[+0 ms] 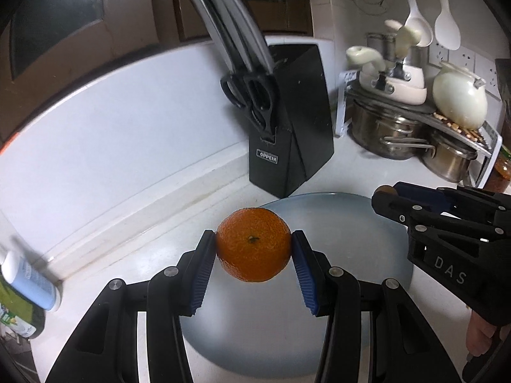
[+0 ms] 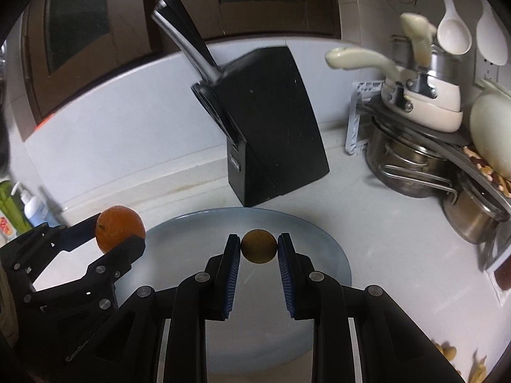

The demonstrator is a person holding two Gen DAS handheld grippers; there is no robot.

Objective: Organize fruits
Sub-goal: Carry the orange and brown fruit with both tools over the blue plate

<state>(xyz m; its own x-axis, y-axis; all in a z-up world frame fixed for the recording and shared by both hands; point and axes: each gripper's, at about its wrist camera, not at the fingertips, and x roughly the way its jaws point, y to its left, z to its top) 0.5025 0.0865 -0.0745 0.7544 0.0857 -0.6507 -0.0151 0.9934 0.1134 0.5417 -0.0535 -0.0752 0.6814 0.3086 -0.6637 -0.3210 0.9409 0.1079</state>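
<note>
Above the pale blue plate [image 2: 332, 255] on the desk [image 1: 351, 166], the left tongs [image 1: 254, 249] are gripping the orange [image 1: 254, 244] and the right tongs [image 2: 258, 247] are gripping a small brownish fruit [image 2: 258, 245], so each should be lowering gently onto its own side before opening.

Straight ahead of the claws a black knife block [image 1: 289, 121] stands on the white counter [image 1: 134, 223], scissors [image 1: 252, 95] in its front. Ahead to the right steel pots [image 1: 412, 137] sit under a rack, with white spoons [image 1: 431, 22] hanging above. Far left stands a pump bottle [image 2: 33, 207].
</note>
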